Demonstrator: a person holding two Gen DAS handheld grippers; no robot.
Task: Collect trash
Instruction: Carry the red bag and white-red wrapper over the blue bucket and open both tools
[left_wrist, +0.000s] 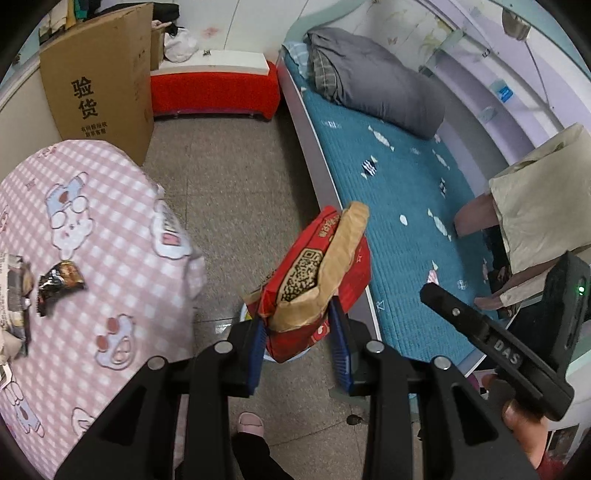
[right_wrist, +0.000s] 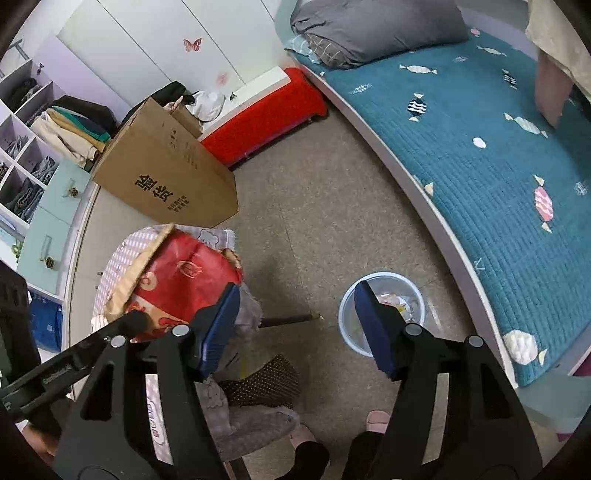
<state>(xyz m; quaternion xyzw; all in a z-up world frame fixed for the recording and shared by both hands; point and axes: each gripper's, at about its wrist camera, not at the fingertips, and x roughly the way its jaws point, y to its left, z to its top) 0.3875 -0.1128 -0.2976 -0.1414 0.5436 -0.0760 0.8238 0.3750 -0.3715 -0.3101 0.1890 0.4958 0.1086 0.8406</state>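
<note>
Wrapper (left_wrist: 314, 280) between left fingers (left_wrist: 255, 354) (clamped)

Glossy red snack bag (left_wrist: 314, 280) with brown paper lining, quilted cloth bedspread (left_wrist: 399, 206), plastic bin (right_wrist: 382, 314)

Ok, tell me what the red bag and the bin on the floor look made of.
Red bag: seemingly glossy printed plastic over a brown paper lining, which shows creased and matte at the open mouth. Bin: probably translucent pale-blue plastic, its smooth thin wall letting light through.
</note>
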